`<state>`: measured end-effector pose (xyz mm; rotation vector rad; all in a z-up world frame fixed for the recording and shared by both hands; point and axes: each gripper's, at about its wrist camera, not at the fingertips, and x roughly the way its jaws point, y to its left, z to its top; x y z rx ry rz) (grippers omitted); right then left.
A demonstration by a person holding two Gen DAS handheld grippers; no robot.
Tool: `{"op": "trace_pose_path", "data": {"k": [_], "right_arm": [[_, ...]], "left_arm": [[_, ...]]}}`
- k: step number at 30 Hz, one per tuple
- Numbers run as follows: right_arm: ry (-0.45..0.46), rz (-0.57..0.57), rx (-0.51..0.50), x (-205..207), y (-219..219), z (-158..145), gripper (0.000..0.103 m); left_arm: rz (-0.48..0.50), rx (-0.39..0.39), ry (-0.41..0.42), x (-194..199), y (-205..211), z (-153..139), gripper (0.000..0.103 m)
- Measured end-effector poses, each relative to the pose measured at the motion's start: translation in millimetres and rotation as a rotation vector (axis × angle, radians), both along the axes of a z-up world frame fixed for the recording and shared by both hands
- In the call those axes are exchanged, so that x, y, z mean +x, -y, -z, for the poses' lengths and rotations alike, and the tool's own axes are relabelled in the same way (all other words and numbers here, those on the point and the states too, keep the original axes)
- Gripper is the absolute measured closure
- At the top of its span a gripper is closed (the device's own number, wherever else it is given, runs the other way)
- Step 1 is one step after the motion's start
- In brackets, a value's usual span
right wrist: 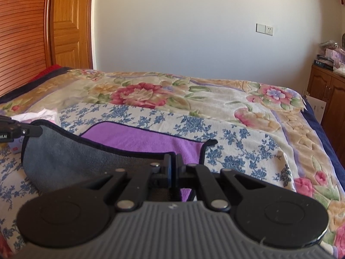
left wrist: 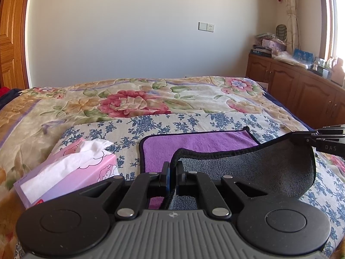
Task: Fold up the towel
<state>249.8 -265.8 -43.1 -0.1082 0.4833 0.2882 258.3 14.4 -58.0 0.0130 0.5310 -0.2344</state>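
Observation:
A towel [left wrist: 194, 144], purple on one face and grey on the other with a black hem, lies on a blue-flowered cloth [left wrist: 151, 125] on the bed. Its near edge is lifted, grey side [left wrist: 248, 168] up, and hangs between both grippers. My left gripper [left wrist: 172, 168] is shut on the near left corner. My right gripper [right wrist: 173, 161] is shut on the near right corner and also shows at the right of the left wrist view [left wrist: 301, 137]. The far half of the towel [right wrist: 133, 138] lies flat, purple side up. The left gripper shows at the left edge [right wrist: 34, 131].
A pink tissue box [left wrist: 71, 170] stands just left of the towel. The flowered bedspread [left wrist: 133, 101] stretches to the far wall. Wooden cabinets [left wrist: 301, 90] with clutter stand at the right, a wooden wardrobe [right wrist: 43, 32] at the left.

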Motion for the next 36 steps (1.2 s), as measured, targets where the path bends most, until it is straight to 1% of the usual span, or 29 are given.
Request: {"op": "trace_pose_path", "data": {"k": [5,17,26,36], "right_arm": [[0.026,-0.007,-0.009,4.5,-3.3,-2.0,0.099],[0.057,-0.016,-0.031,16.1,-6.7,-3.7,0.099],[0.085,-0.011,-0.040,27.3,-5.3,-5.9,0.099],[0.126,-0.055,-0.101,37.8,-15.2,-10.5,0.099]], "left_arm": [[0.000,0.005,0.007,6.6,1.1,-1.5,0.097],[0.008,0.013,0.024,22.6,6.6,-6.4,0.097],[0.011,0.003,0.044,37.0,11.0,-14.0,0.097],[-0.002,0.012,0.045,51.5,12.3,-10.0,0.097]]}}
